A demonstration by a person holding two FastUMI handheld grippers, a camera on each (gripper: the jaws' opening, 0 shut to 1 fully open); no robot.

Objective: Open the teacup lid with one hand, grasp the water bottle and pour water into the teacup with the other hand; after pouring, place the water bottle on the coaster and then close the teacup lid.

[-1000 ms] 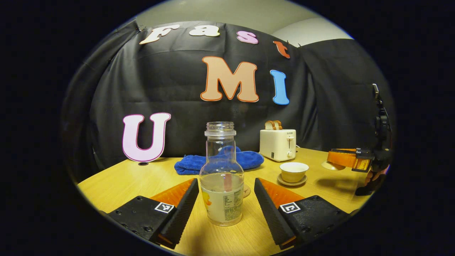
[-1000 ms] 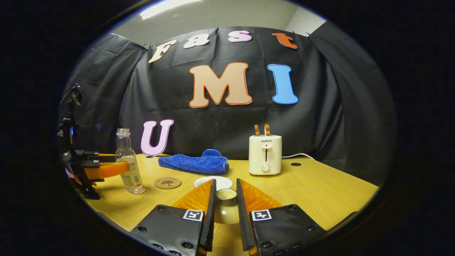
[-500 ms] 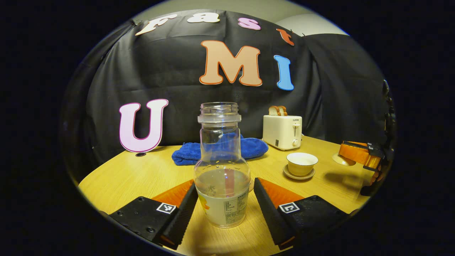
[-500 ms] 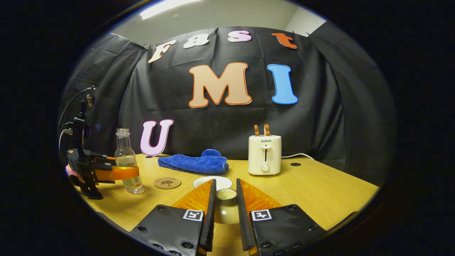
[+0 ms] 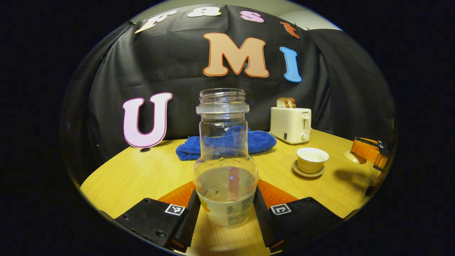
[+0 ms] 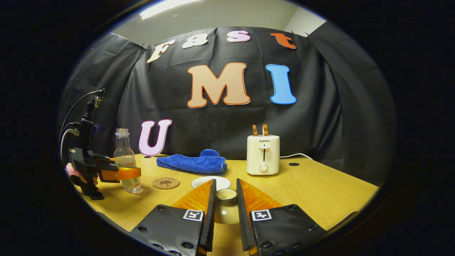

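Teacup (image 5: 312, 159) is sitting uncovered on its saucer, its lid (image 6: 226, 195) being pinched by the right gripper (image 6: 226, 213), while the left gripper (image 5: 226, 213) fingers are closing against the upright water bottle (image 5: 225, 170) on the tabletop (image 5: 142, 177); pouring, coaster (image 6: 166, 183) placement and re-lidding remain.

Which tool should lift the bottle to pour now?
Left. Its fingers flank the bottle, apparently touching its sides, and the open cup stands nearby. The right tool is shut on the lid, so it is busy.
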